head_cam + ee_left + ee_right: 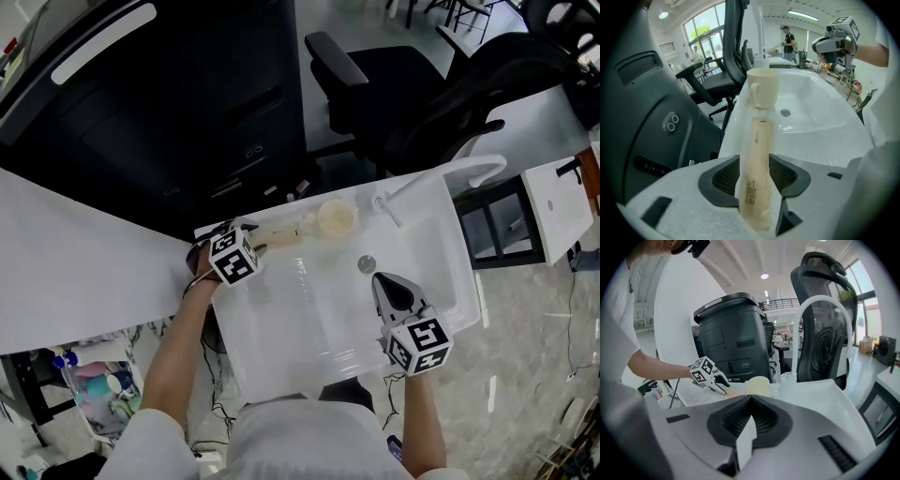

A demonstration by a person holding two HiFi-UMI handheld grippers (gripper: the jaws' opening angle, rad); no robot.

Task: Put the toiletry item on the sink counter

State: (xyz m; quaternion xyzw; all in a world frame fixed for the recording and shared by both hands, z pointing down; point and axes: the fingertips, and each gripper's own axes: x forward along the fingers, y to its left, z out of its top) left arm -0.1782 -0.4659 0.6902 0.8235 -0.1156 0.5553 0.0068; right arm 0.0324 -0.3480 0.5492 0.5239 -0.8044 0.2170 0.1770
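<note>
The toiletry item, a long beige packet (278,236) (757,154), lies flat on the white sink counter (281,267) along the far rim. One end points at a cream cup (336,218) (762,87). My left gripper (255,243) (754,177) stands open around the packet's near end, its pads (723,176) on either side and not pressing on it. My right gripper (380,279) (751,400) hovers over the basin with its jaws shut and nothing held. The right gripper view shows the left gripper (719,386) beside the cup (757,385).
A white faucet (473,173) arches over the basin at the right, above the drain (367,264). A large black cabinet (187,112) stands just beyond the counter, with a black office chair (422,84) to its right. A white panel (75,272) lies left of the sink.
</note>
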